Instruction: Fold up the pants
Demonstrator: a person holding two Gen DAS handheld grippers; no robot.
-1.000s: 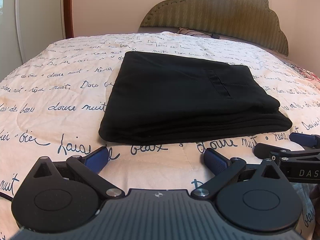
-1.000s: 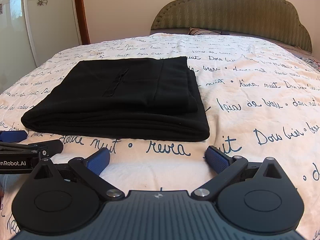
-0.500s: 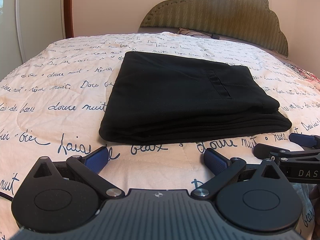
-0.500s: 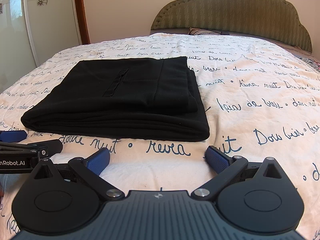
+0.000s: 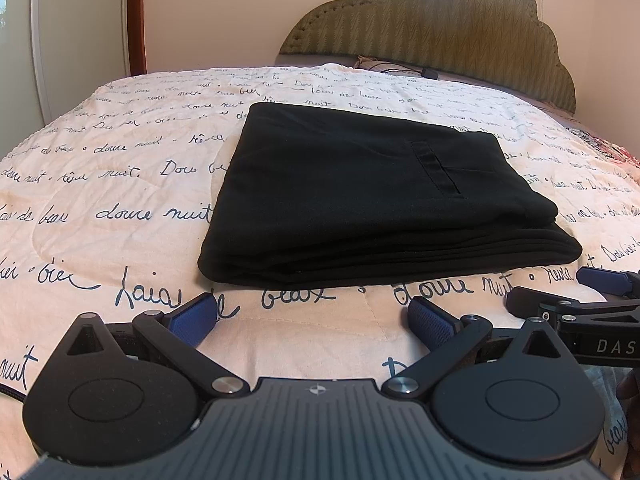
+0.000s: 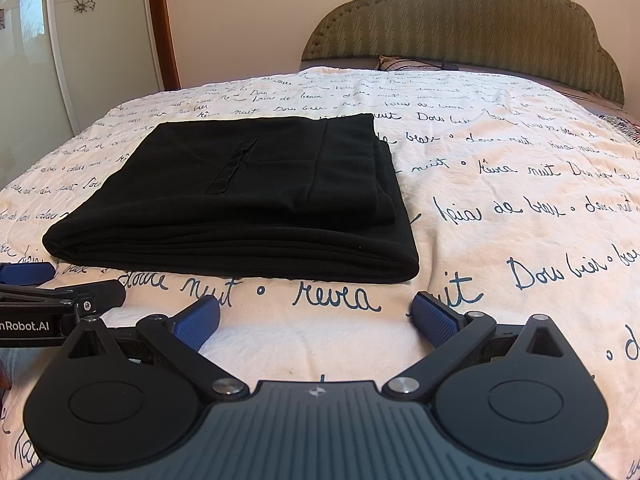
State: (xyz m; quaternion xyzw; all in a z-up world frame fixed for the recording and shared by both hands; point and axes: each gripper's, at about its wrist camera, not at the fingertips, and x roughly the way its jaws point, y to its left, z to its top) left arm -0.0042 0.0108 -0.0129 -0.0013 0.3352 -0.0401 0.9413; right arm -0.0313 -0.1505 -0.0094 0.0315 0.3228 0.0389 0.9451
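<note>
The black pants (image 5: pixel 360 196) lie folded into a flat rectangle of several layers on the bed, with a back pocket seam on top. They also show in the right wrist view (image 6: pixel 248 196). My left gripper (image 5: pixel 312 318) is open and empty, a short way in front of the folded edge. My right gripper (image 6: pixel 316 316) is open and empty, also just in front of the pants. Each gripper sees the other at its side: the right one (image 5: pixel 576 300) and the left one (image 6: pixel 52 284).
The bed has a cream quilt (image 5: pixel 120 184) printed with dark script, also in the right wrist view (image 6: pixel 520 184). A green padded headboard (image 5: pixel 440 28) and a pillow (image 5: pixel 384 62) stand at the far end. A white door (image 6: pixel 100 32) is at the left.
</note>
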